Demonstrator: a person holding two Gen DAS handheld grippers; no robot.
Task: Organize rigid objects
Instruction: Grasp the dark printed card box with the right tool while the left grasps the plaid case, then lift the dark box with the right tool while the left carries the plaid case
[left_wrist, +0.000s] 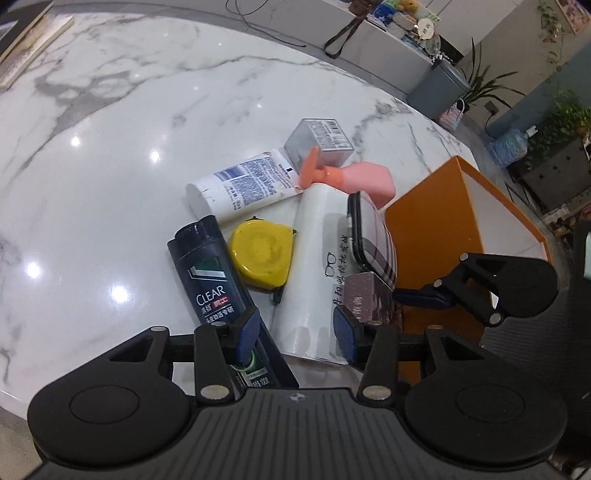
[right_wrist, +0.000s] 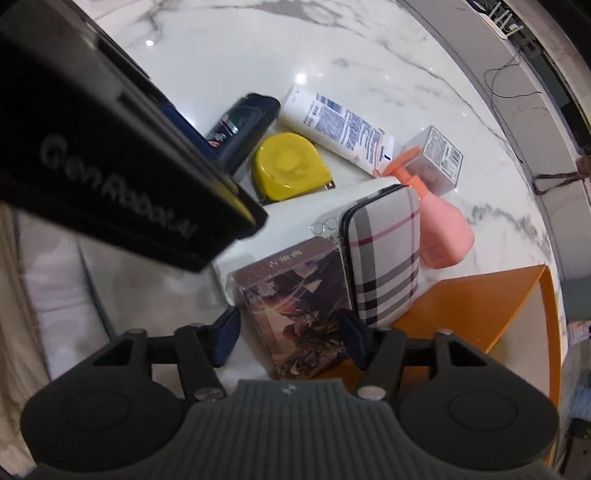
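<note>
right hand-held gripper (right_wrist: 290, 338) jaws apart, straddling card box (right_wrist: 295, 306) | box lies straight ahead on surface (right_wrist: 369, 55), long axis along the fingers | left hand-held gripper (left_wrist: 295, 332) apart (over white box (left_wrist: 310, 266))

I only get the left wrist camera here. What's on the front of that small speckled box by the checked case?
Observer: In the right wrist view, the box shows dark artwork with a reddish-gold burst.
Operator: Is the other gripper squeezing it?
Observer: No. The right gripper is open, one finger on each side of the box, not clamped on it.
Operator: And the checked case?
Observer: The case has a broad pale face with grey and maroon stripes.
</note>
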